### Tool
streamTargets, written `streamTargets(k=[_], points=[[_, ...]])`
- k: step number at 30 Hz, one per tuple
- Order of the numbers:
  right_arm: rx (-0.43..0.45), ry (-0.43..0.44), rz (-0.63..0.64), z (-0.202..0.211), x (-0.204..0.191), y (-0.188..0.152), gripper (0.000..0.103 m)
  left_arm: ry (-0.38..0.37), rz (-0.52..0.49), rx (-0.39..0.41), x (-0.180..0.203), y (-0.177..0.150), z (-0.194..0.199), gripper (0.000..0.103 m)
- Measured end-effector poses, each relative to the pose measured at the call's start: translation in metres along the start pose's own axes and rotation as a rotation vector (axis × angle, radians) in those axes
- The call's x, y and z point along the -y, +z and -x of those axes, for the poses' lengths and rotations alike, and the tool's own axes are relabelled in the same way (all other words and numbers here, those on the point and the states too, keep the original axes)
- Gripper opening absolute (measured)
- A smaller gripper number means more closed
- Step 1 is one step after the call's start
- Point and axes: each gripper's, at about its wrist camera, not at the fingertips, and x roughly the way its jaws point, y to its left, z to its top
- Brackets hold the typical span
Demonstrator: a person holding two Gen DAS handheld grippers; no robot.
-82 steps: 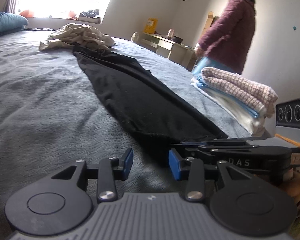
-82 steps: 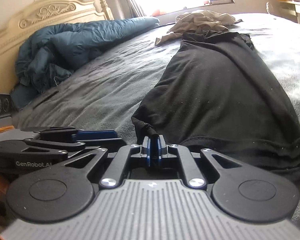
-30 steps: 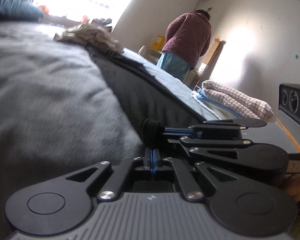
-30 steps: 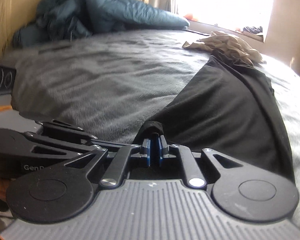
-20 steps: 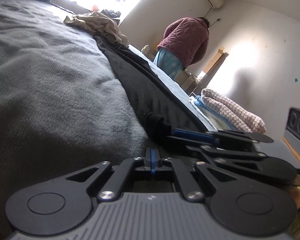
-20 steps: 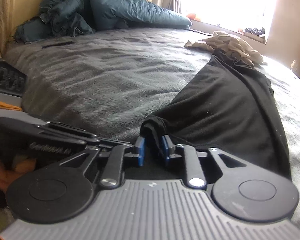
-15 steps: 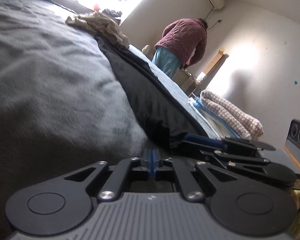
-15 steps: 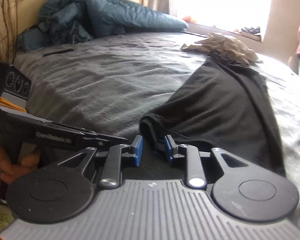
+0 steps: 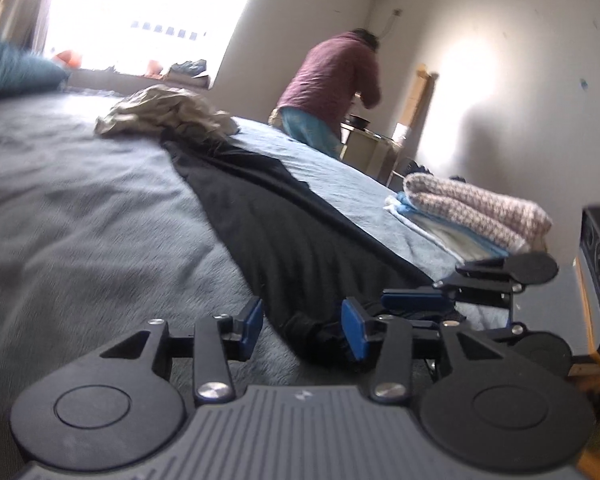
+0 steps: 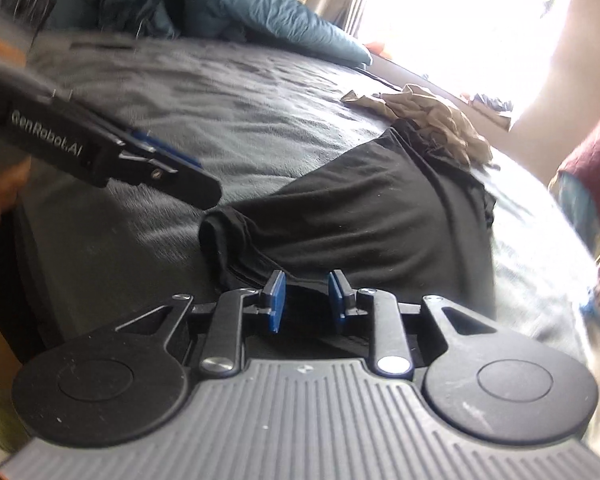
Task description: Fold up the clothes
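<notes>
Both grippers have let go of the black garment [image 10: 364, 216], which lies lengthwise on the bed [image 9: 80, 216]. Our left gripper [image 9: 302, 326] is opening, lifted and tilted down; our right gripper [image 10: 304, 300] stands parted, low over the near hem. We risk snagging that bunched corner when regrasping.

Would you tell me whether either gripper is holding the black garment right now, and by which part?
Nothing is held. The left gripper is opening and the right gripper stands open, both pad pairs clear of the black garment at its near edge.
</notes>
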Motion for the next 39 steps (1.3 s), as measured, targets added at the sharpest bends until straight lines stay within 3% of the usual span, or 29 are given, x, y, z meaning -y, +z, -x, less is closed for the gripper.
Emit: streamTargets(k=[7,16,19,20,22,29,34,39], points=[[-0.044,-0.035,0.086,-0.008,-0.004,-0.007,0.023,0.055,-0.12,-0.097,0.013,-0.013,-0.016,0.043],[-0.053,-0.052,0.107,-0.012,-0.001,-0.005,0.024,0.102,-0.191,-0.06,0.021,-0.006,-0.008,0.043],[-0.052,-0.055,0.076,-0.016,0.001,-0.004,0.02,0.107,-0.238,-0.066,0.028,-0.004,-0.011,0.043],[-0.048,-0.058,0.066,-0.015,0.001,-0.004,0.011,0.109,-0.251,-0.068,0.03,-0.004,-0.013,0.043],[-0.04,-0.065,0.047,-0.013,0.002,-0.004,0.006,0.114,-0.268,-0.071,0.032,-0.004,-0.015,0.043],[0.014,-0.066,-0.031,0.001,0.008,-0.005,0.001,0.13,-0.264,-0.073,0.032,-0.007,-0.014,0.01],[0.016,-0.044,-0.053,0.006,0.01,-0.007,0.0,0.116,-0.247,-0.031,0.03,-0.008,-0.003,0.005],[0.019,-0.045,-0.041,0.01,0.007,-0.009,0.0,0.104,-0.265,-0.041,0.031,-0.014,-0.001,0.004]])
